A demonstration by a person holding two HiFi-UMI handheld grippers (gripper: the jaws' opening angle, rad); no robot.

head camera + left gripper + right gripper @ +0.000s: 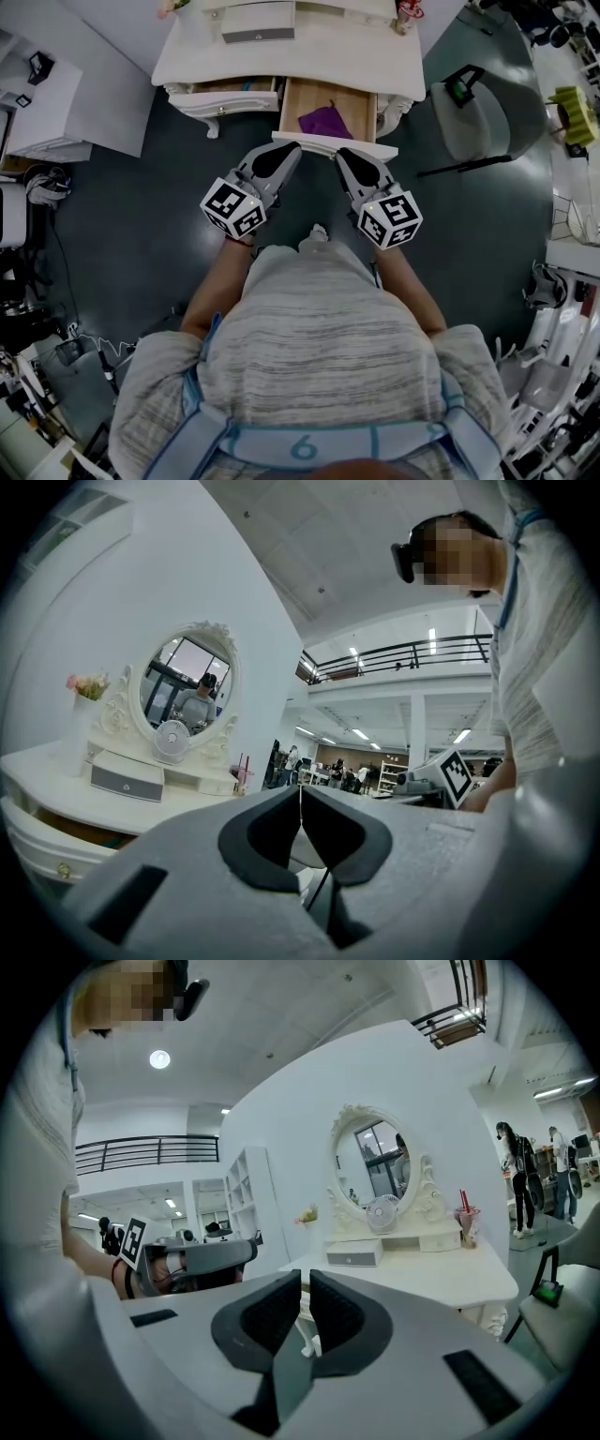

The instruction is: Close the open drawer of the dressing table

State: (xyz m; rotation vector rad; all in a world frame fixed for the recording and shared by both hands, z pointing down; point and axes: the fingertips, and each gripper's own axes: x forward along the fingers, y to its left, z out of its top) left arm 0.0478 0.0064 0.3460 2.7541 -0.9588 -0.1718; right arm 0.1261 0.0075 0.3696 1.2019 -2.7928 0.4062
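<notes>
The dressing table [309, 52] is standing at the top of the head view, a white unit with a smooth top and scalloped, carved edges. Its right drawer [319, 142] is standing pulled out, showing a bare wooden interior behind a white front panel. A crumpled purple cloth [325, 122] is lying inside it. A second drawer [225, 86] at the left is sitting slightly open.

The left gripper [287, 150] is pointing at the left end of the front panel, and the right gripper [345, 155] at the panel's middle. Both tips are sitting just beside the panel; contact cannot be confirmed.

In the left gripper view, the dark ribbed pads [272, 827] are meeting at the tip and gripping nothing. In the right gripper view, the pads [272, 1316] are closed to a thin slit and are also gripping nothing.

An oval mirror [373, 1162] in an ornate white frame is standing on the table, with a small round fan [382, 1211] below it
</notes>
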